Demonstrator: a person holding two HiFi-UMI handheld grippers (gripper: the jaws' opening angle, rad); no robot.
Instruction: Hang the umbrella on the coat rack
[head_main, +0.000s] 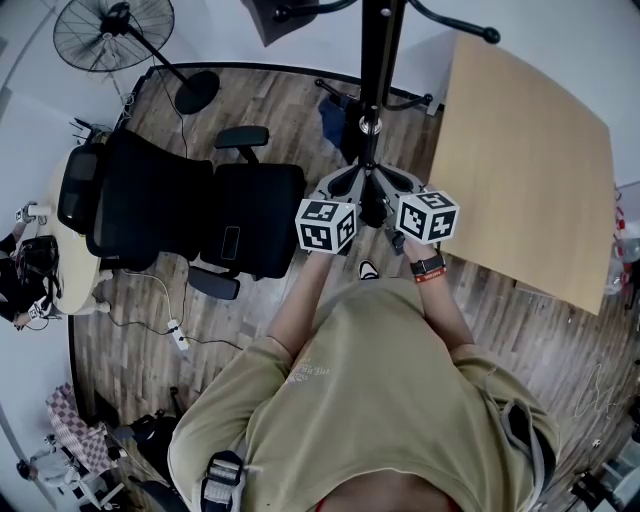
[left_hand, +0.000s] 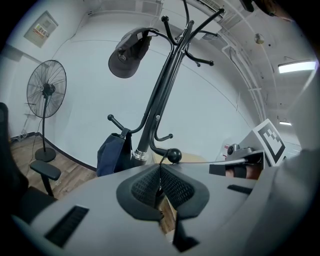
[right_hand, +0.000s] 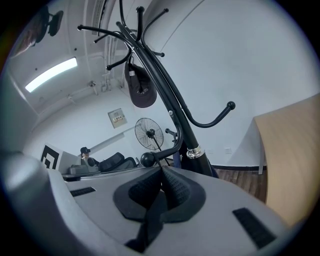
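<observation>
The black coat rack (head_main: 372, 95) stands straight ahead, and both grippers are held up against its pole. My left gripper (head_main: 350, 185) (left_hand: 160, 176) is shut, with a thin black cord (left_hand: 161, 161) running from its pads up to a ball-tipped hook (left_hand: 173, 155). My right gripper (head_main: 400, 184) (right_hand: 161, 176) is shut on a black strap (right_hand: 154, 215) that hangs down between its pads, just behind the same ball-tipped hook (right_hand: 147, 159). The umbrella's body is hidden below the grippers.
A dark cap (left_hand: 128, 52) (right_hand: 141, 91) hangs from an upper hook and a blue bag (left_hand: 113, 152) from a lower one. A black office chair (head_main: 190, 215) is at the left, a wooden table (head_main: 525, 160) at the right, a floor fan (head_main: 112, 32) at the far left.
</observation>
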